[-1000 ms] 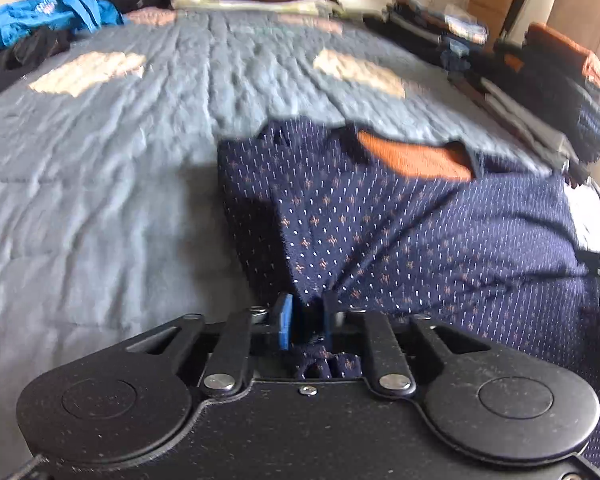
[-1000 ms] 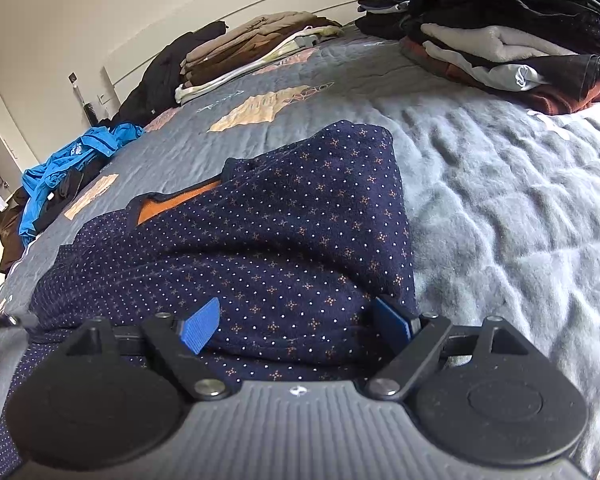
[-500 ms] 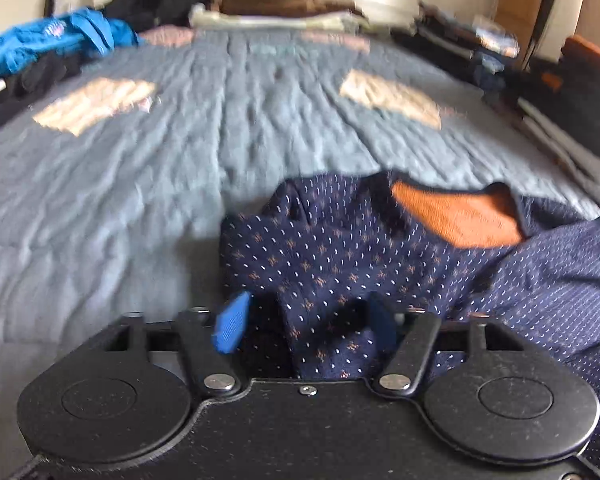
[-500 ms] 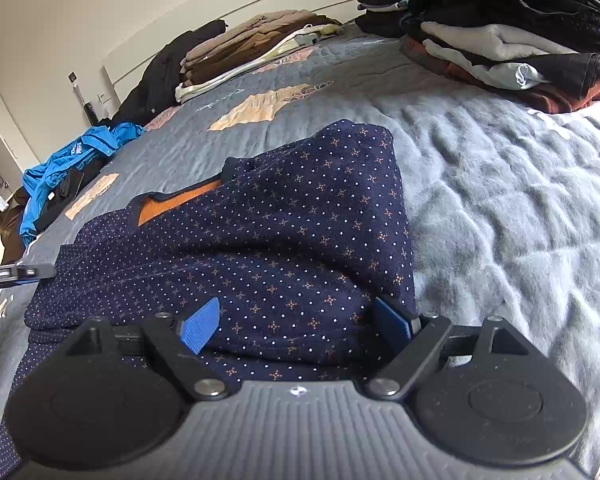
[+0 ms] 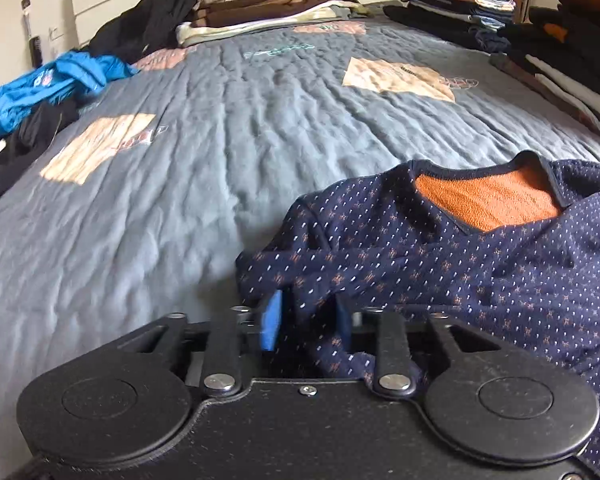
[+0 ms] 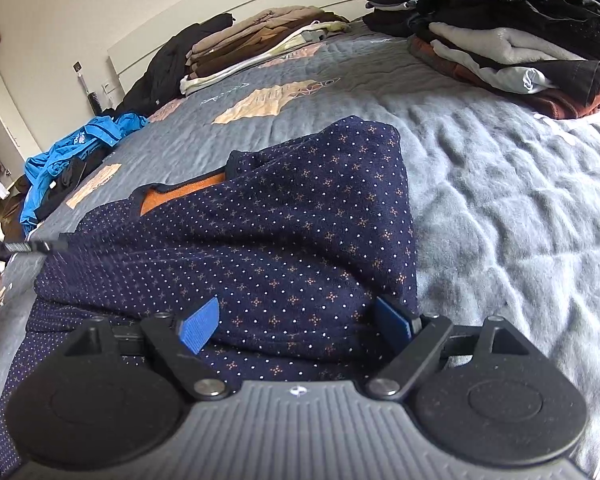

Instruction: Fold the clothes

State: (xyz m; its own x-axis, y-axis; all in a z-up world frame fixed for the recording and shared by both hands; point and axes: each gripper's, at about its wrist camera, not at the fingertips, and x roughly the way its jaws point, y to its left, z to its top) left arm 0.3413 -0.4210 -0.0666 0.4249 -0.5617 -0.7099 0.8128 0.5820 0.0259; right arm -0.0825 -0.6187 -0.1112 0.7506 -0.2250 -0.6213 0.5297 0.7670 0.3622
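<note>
A navy dotted sweater (image 5: 460, 280) with an orange lining (image 5: 488, 200) lies on the grey quilt (image 5: 220, 160), its neck opening facing away. My left gripper (image 5: 308, 318) sits at the sweater's left edge, shut on a bunched fold of it that fills the gap between the blue pads. In the right wrist view the sweater (image 6: 300, 240) is folded over, with a doubled panel on top. My right gripper (image 6: 296, 324) stands open at the near edge, its pads wide apart on either side of the fabric. The left gripper (image 6: 20, 247) and a hand show at the far left.
A crumpled blue garment (image 5: 60, 84) and dark clothes lie at the bed's left side. A stack of folded brown clothes (image 5: 268, 4) sits at the head. Tall piles of folded clothes (image 6: 520, 40) line the right edge. Bare quilt lies beyond the sweater.
My left gripper let go of the sweater, opened wide half a second ago, and has now closed on a fold at its left edge. The right gripper stayed open and still.
</note>
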